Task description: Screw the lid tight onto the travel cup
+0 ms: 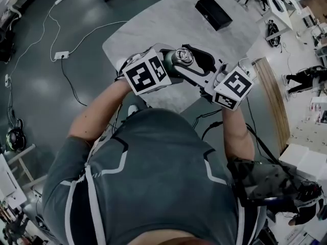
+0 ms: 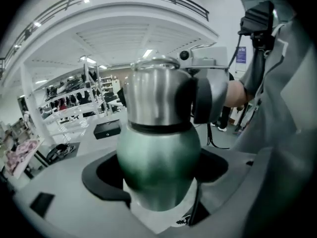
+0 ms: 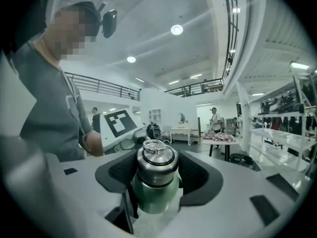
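Note:
The travel cup is held in the air between both grippers, close to the person's chest. Its green body (image 2: 158, 162) sits between the black pads of my left gripper (image 2: 161, 180), which is shut on it. The steel lid (image 3: 156, 160) with a ring on top sits on the cup's neck, and my right gripper (image 3: 156, 175) is closed round it with both pads against its sides. From the head view the lid (image 1: 184, 56) shows between the left gripper (image 1: 174, 68) and the right gripper (image 1: 188, 60). A right finger (image 2: 208, 100) wraps the lid's side.
A pale rounded table (image 1: 153, 29) lies under and beyond the grippers, with a black box (image 1: 213, 13) at its far side. Cables and a power strip (image 1: 61, 55) run over the dark floor at left. A wood-topped bench (image 1: 273, 96) stands at right.

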{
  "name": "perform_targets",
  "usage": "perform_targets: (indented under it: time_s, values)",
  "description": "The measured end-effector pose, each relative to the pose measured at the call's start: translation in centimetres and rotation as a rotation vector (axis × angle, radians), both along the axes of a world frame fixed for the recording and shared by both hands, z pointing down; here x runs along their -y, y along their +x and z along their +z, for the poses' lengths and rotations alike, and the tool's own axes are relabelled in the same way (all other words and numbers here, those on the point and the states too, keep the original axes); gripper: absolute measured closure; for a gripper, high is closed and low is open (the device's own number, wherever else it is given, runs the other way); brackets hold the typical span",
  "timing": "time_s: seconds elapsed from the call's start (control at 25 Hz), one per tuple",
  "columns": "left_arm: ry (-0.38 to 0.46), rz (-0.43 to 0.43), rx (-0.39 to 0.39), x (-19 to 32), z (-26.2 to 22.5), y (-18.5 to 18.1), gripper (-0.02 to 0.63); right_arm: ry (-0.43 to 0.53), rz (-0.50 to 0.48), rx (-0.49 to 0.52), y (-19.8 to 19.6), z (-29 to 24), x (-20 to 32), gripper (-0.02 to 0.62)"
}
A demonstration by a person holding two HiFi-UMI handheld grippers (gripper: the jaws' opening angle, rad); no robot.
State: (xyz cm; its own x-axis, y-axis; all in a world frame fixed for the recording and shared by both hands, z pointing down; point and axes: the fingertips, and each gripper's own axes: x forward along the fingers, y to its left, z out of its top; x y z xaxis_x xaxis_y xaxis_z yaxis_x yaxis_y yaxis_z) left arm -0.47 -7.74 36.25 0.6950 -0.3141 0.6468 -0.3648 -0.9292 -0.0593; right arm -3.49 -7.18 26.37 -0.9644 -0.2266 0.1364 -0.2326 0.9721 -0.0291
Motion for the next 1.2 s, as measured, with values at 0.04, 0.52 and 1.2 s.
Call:
perform_targets:
  time_s: [0.04,0.52,1.2]
  values:
    - [0.002,0.044,-0.008,-0.3,-0.3,0.3,0.219,0.016,-0.049,-0.006,0.2,-0.3,-0.4,0.321]
    - [-0.127,0.555,-0.178,-8.4,-6.0,3.3,0.219,0.038,-0.649,-0.013,2.3,-4.2,-7.2,0.293]
    - [-0.046,-0.005,-0.056,0.1,-0.9,0.5,0.219,-0.079,0.055,0.046,0.0,-0.4,0.7,0.323]
